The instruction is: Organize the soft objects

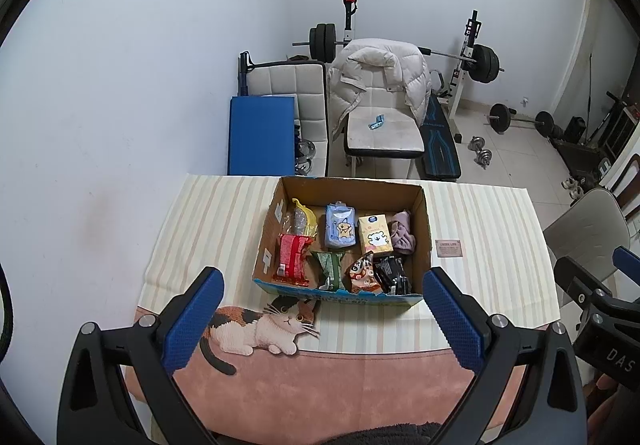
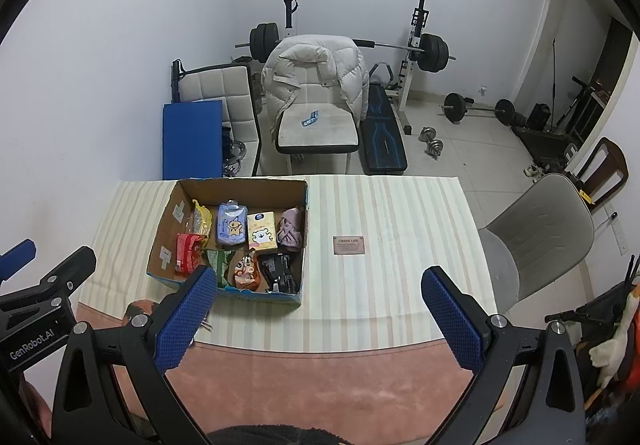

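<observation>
An open cardboard box (image 1: 420,229) (image 2: 160,237) stands on the striped tablecloth. It holds several soft packs: a red pack (image 1: 292,259), a green pack (image 1: 330,269), a cat-print pack (image 1: 362,271), a black pack (image 1: 394,273), a blue tissue pack (image 1: 340,225), a yellow bear tissue pack (image 1: 374,239), a mauve cloth (image 1: 402,235) and a yellow-trimmed clear bag (image 1: 300,219). My left gripper (image 1: 324,319) is open and empty, in front of the box. My right gripper (image 2: 320,319) is open and empty, in front of the box and to its right.
The tablecloth (image 2: 400,245) carries a small brown label (image 2: 349,245) right of the box and a printed cat (image 1: 260,325) near the front edge. A grey chair (image 2: 540,241) stands at the table's right. Chairs, a white jacket and weights lie beyond the table.
</observation>
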The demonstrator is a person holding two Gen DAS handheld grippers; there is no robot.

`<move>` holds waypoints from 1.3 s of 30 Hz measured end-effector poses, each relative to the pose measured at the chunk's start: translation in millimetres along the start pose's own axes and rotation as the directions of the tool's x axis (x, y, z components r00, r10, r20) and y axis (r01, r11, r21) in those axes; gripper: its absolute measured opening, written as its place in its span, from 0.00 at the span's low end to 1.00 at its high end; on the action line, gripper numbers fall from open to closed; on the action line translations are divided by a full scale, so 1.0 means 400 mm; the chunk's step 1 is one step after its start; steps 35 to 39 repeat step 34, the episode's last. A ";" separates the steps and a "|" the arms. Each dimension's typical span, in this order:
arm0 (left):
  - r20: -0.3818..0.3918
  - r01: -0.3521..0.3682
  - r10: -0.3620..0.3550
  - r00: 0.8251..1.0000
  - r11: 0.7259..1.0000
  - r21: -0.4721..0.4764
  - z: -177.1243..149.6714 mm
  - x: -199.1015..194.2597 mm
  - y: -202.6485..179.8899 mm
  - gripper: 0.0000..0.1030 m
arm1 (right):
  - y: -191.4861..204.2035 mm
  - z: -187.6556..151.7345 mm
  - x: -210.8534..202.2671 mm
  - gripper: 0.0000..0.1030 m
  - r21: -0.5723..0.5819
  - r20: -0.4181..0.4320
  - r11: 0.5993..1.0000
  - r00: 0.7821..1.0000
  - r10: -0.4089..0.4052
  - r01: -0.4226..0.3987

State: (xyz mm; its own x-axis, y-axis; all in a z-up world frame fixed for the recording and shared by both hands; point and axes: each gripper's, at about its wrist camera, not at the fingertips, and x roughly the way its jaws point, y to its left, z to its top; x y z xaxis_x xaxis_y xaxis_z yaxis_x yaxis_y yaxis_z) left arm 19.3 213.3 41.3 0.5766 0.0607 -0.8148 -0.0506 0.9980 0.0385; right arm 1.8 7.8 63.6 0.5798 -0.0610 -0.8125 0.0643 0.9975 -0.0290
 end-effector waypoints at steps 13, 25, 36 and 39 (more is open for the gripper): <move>-0.018 0.004 -0.004 1.000 1.000 0.006 -0.024 0.011 -0.002 0.99 | -0.001 -0.007 0.001 1.00 0.003 -0.003 1.000 1.000 -0.003 0.003; -0.028 0.004 -0.003 1.000 1.000 0.009 -0.026 0.019 -0.001 0.99 | -0.008 -0.029 0.011 1.00 0.030 -0.017 0.999 1.000 -0.015 0.015; -0.024 0.003 -0.003 1.000 1.000 0.013 -0.027 0.021 -0.003 0.99 | -0.011 -0.027 0.009 1.00 0.030 -0.017 0.999 1.000 -0.015 0.015; -0.024 0.003 -0.003 1.000 1.000 0.013 -0.027 0.021 -0.003 0.99 | -0.011 -0.027 0.009 1.00 0.030 -0.017 0.999 1.000 -0.015 0.015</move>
